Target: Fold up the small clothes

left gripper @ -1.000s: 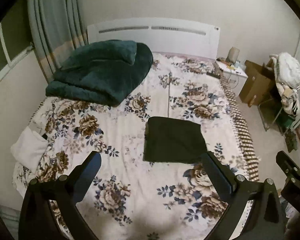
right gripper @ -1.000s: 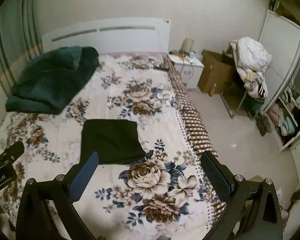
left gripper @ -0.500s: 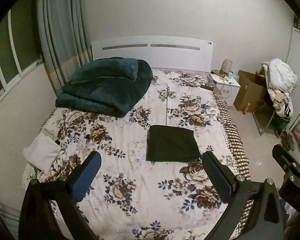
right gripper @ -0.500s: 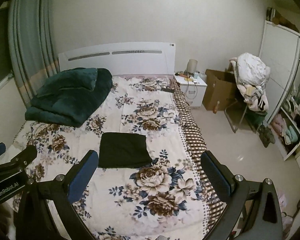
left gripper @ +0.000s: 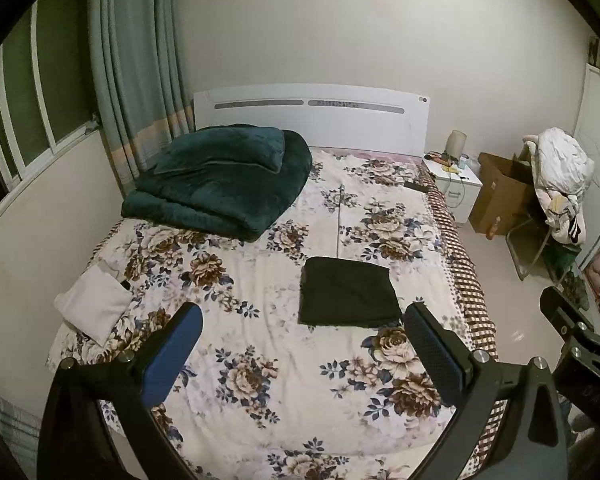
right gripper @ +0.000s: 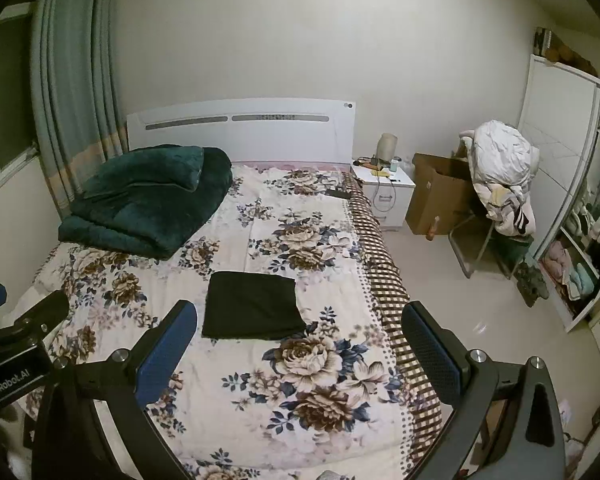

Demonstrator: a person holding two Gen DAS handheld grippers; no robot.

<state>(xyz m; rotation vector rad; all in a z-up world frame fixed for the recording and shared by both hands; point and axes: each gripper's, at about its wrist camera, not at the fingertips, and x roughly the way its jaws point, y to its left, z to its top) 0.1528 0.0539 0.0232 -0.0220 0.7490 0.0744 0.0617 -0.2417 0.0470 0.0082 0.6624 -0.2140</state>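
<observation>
- The left gripper [left gripper: 302, 338] is held high above the foot end of the bed [left gripper: 260, 360]; its jaws stand wide apart and nothing is between them.
- The right gripper [right gripper: 300, 336] is at the same height, also spread wide and holding nothing. It shows at the right edge of the left wrist view, and the left gripper shows at the left edge of the right wrist view, so the two are side by side but apart.
- The folded dark garment [left gripper: 348, 292] lies flat on the floral sheet, a neat rectangle with straight edges, a little to the right of the bed's middle. No gripper touches it.
- A small folded white cloth [left gripper: 94, 306] lies at the left edge of the bed, beside the wall, well apart from the dark garment.
- A thick green blanket [left gripper: 220, 184] is piled at the head end on the left, against the white headboard [left gripper: 312, 116].
- Bare sheet surrounds the dark garment on all sides, with most free room toward the foot end and to the left.
- To the right of the bed's checked border the floor [right gripper: 440, 280] is open up to the nightstand [right gripper: 386, 196], a cardboard box [right gripper: 436, 200] and a chair with clothes [right gripper: 500, 176].
</observation>
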